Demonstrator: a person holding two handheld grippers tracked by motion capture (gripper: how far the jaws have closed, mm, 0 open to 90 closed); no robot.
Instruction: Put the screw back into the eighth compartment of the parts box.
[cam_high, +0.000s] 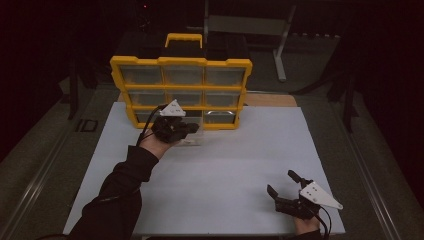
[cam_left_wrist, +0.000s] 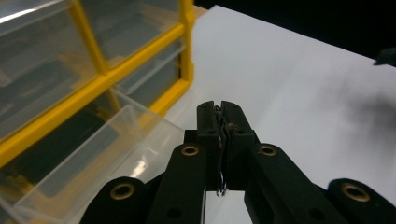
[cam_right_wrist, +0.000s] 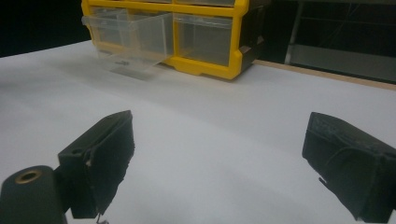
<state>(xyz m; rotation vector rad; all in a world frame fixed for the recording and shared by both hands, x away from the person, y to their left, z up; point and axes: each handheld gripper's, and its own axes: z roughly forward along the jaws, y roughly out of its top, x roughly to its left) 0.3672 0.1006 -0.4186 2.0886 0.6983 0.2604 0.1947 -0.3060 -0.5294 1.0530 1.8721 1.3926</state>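
Note:
A yellow organizer (cam_high: 180, 61) with clear drawers stands upright at the far side of the white table (cam_high: 230, 160). Its bottom middle drawer (cam_high: 192, 140) is pulled out toward me, and the same clear drawer (cam_left_wrist: 93, 154) (cam_right_wrist: 133, 35) looks empty in both gripper views. My left gripper (cam_high: 193, 128) hovers just over that drawer's front, and its jaws (cam_left_wrist: 222, 108) are shut together with nothing held between them. My right gripper (cam_high: 280, 181) rests near the table's front right corner, pointing at the organizer (cam_right_wrist: 205, 32). It is open wide (cam_right_wrist: 219, 154) and holds nothing.
A grey metal stand (cam_high: 282, 45) rises behind the organizer in the dark. A strip of wooden board (cam_high: 272, 99) shows at the table's far right edge. Dark floor surrounds the table on both sides.

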